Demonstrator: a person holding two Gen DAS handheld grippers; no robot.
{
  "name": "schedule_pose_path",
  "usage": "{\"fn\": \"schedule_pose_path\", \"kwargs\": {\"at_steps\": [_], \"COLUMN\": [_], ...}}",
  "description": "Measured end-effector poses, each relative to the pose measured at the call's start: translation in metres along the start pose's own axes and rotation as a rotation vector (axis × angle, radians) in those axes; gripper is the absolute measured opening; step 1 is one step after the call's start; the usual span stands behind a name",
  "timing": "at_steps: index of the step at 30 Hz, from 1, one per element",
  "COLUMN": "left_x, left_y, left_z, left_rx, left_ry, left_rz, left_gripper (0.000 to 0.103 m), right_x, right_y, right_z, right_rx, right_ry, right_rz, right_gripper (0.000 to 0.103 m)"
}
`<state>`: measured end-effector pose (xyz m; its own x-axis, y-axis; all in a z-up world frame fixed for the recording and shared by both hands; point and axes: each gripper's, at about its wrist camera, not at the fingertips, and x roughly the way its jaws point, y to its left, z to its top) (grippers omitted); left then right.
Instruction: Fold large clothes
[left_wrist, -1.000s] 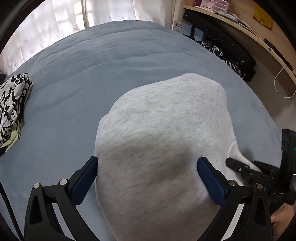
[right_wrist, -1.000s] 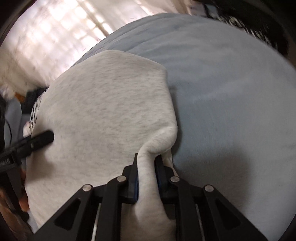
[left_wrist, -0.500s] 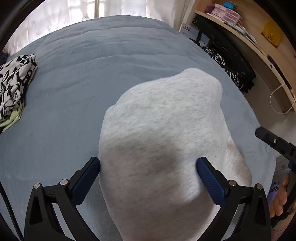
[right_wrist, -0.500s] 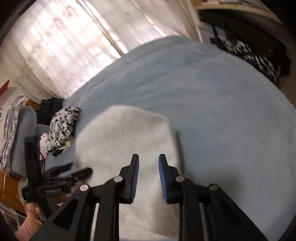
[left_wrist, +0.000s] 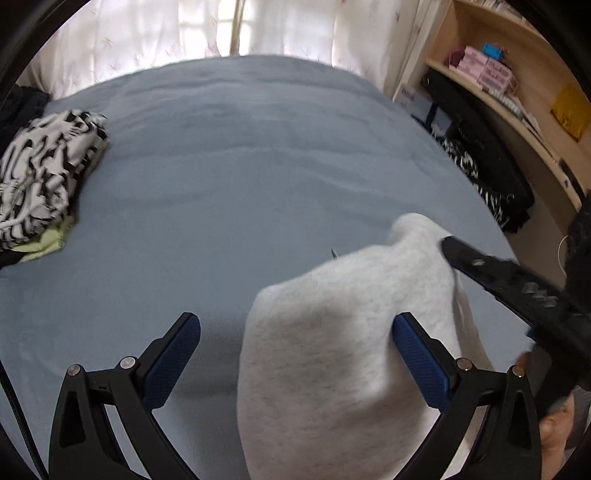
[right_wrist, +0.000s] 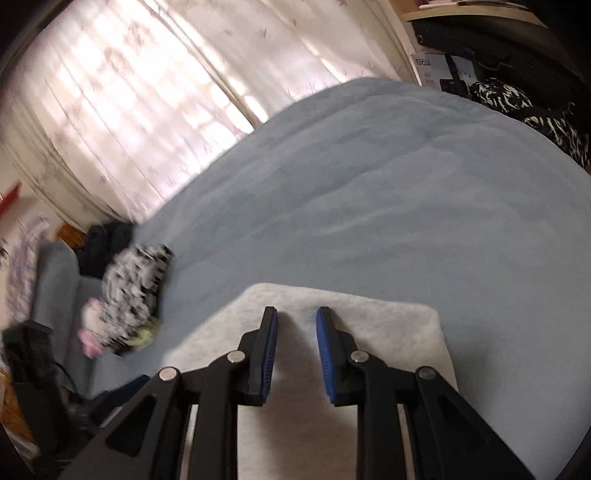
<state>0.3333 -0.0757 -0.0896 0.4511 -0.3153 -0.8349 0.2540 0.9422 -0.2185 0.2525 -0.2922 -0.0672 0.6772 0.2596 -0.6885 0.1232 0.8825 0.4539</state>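
Bed (left_wrist: 258, 155), blue-grey cover, takes up most of the room; grey garment (left_wrist: 332, 350) lies folded near its front edge, a flat rectangle in the right wrist view (right_wrist: 369, 306). Left tool (left_wrist: 295, 354) is spread wide above it, right pad (left_wrist: 417, 354) against the cloth, left pad (left_wrist: 173, 350) over bare cover, gripping nothing. Right tool (right_wrist: 295, 354) hangs above the garment with a narrow gap between its pads, no cloth in it; its jaws have just been opening a little. It also shows at the right edge of the left wrist view (left_wrist: 517, 288).

Step looks like letting go after a fold. Do it well: lift both tools straight clear so no pad drags the top layer, then check edges line up before moving the bundle.

Patterned black-and-white clothes pile (left_wrist: 40, 177) sits at the bed's left side. Curtained window (right_wrist: 129, 92) behind, wooden shelves (left_wrist: 517, 92) right, dark clothes (left_wrist: 487, 177) below them.
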Motion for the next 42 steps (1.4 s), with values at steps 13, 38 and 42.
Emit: {"fn": "schedule_pose_path", "kwargs": {"at_steps": [13,38,42], "left_x": [0.003,-0.056,-0.069], "left_y": [-0.025,-0.019,-0.023], "left_z": [-0.005,-0.133,-0.139], "left_rx": [0.110,0.062,0.082], "left_ry": [0.024,0.033,0.040], "left_rz": [0.019,-0.123,-0.116], "left_gripper": [0.103,0.103,0.103], "right_x": [0.024,-0.081,-0.095], "right_y": [-0.030,-0.019,-0.021], "right_z": [-0.024,-0.133,-0.130], "right_rx": [-0.079,-0.338,-0.291], "right_ry": [0.173,0.159,0.158], "right_rz": [-0.141,-0.178,-0.129], "right_gripper": [0.022,0.030,0.046]}}
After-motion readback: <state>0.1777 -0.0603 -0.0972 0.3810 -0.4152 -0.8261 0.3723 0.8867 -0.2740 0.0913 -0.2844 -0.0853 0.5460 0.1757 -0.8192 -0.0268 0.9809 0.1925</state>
